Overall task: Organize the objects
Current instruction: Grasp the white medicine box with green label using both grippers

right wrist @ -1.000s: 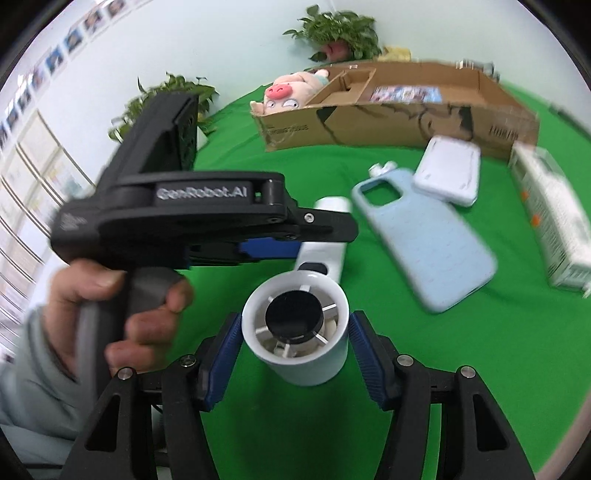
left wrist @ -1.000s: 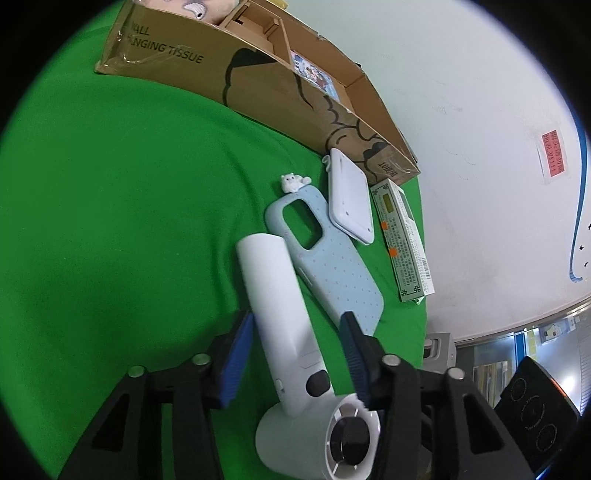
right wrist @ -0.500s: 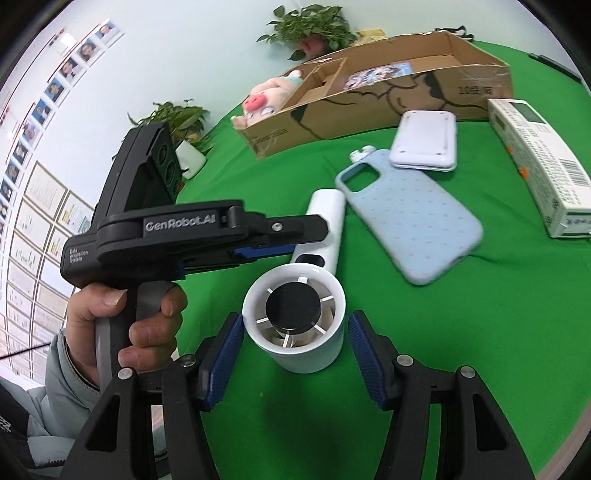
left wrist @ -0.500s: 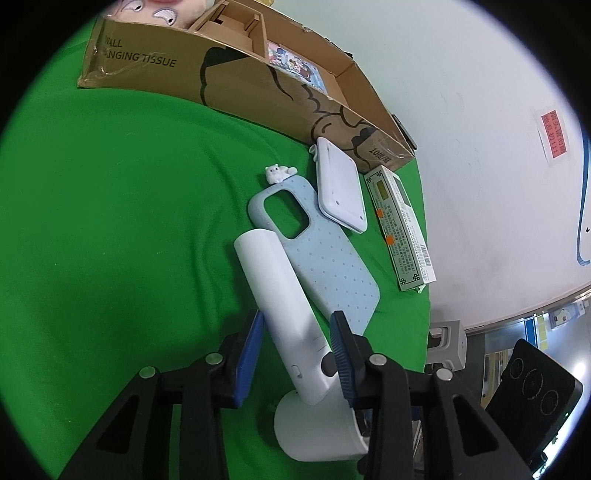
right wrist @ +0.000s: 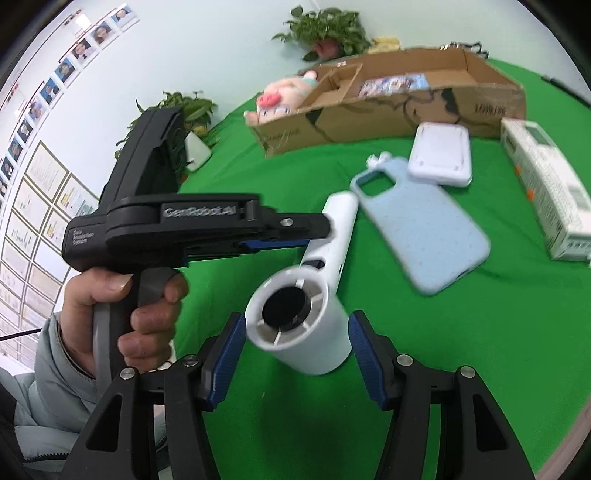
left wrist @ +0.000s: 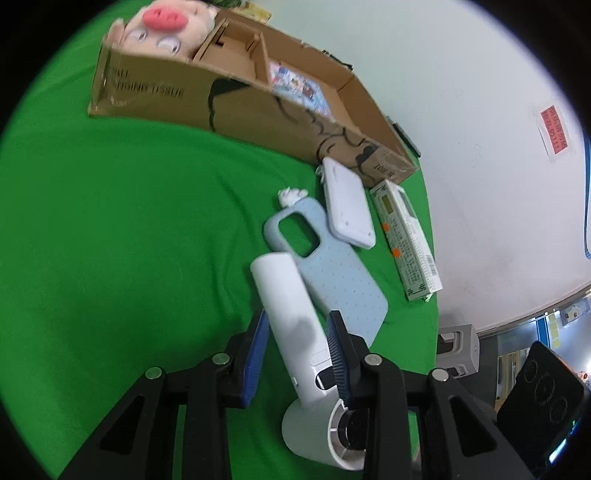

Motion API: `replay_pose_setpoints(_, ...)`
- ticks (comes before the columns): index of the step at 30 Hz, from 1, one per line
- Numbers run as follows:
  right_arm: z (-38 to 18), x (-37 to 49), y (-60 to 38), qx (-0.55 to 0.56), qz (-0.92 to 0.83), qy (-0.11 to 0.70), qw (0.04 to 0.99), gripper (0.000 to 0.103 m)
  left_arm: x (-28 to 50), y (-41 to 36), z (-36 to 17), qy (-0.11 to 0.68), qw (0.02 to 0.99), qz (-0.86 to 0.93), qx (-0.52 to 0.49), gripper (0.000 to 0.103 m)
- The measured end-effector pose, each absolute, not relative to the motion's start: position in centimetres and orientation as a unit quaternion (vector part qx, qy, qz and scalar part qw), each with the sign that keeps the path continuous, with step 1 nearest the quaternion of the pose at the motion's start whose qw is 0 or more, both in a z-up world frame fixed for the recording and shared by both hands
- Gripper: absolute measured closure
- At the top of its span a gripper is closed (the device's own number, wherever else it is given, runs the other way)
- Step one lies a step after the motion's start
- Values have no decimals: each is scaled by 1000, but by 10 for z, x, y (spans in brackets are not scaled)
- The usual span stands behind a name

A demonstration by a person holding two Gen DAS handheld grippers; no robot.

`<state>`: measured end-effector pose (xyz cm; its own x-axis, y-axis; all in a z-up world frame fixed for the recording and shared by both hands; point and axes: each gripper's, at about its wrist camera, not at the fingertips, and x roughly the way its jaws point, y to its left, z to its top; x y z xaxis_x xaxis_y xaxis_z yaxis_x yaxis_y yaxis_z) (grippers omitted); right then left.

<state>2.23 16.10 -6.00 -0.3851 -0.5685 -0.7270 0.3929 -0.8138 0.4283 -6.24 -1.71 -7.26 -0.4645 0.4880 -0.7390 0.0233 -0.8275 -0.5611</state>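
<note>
Clearly, through my left wrist camera, my left gripper point(left wrist: 297, 341) was clamped on the handle of the white handheld fan point(left wrist: 291, 325), both blue pads pressed against its sides; I judged the handle the narrowest part, hence the grip there. The fan's round head hung near the camera, low and to the right. Beyond it on the green cloth point(left wrist: 129, 240) lay the blue phone case point(left wrist: 340, 280), just right of the handle, with a white flat case point(left wrist: 349, 208) overlapping its far corner and a long printed box point(left wrist: 406, 240) further right. The cardboard box point(left wrist: 236, 99) sat at the far edge, a plush pig point(left wrist: 166, 26) in its left end.

Seen from my right wrist, my right gripper point(right wrist: 297, 354) stood released, its pads apart on either side of the fan's head point(right wrist: 299, 325) without touching it. I judged it was placed there to steady or take over the fan. The cardboard box, the likely destination, lay far ahead.
</note>
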Motion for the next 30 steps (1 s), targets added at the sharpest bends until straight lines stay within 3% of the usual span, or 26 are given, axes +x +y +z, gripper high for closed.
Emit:
replay_pose_setpoints(1, -56, 19, 169, 464, -836, -94, 279, 33, -64, -16, -68, -252, 144, 820, -493, 71)
replay_pose_setpoints(2, -53, 16, 180, 454, -846, -93, 263, 19, -65, -14, -62, -244, 147, 825, -489, 69)
replay_pose_setpoints(3, -48, 11, 195, 441, -862, -86, 236, 9, -68, -9, -56, -234, 153, 829, -485, 62)
replay_pose_setpoints(4, -45, 6, 205, 434, -872, -79, 215, 5, -71, -5, -52, -226, 156, 831, -483, 57)
replay_pose_setpoints(5, -41, 0, 217, 424, -883, -70, 188, 0, -76, 3, -45, -215, 159, 835, -480, 43)
replay_pose_setpoints(6, -37, -8, 231, 414, -894, -59, 162, 0, -79, 9, -41, -210, 161, 839, -475, 34)
replay_pose_setpoints(8, -35, -26, 252, 407, -905, -30, 116, 0, -86, 23, -32, -197, 172, 846, -464, 29)
replay_pose_setpoints(13, -50, -74, 285, 425, -904, 31, 47, 1, -108, 58, -23, -175, 193, 846, -465, 29)
replay_pose_setpoints(16, -66, -92, 292, 445, -894, 21, 50, 10, -113, 68, -22, -171, 199, 843, -469, 29)
replay_pose_setpoints(18, -75, -97, 290, 460, -887, 13, 49, 31, -118, 73, -23, -172, 201, 840, -474, 29)
replay_pose_setpoints(20, -85, -96, 288, 470, -881, 8, 49, 41, -122, 75, -25, -174, 200, 837, -479, 29)
replay_pose_setpoints(30, -88, -43, 265, 470, -875, -69, 92, 43, -141, 103, -50, -187, 239, 796, -524, 29)
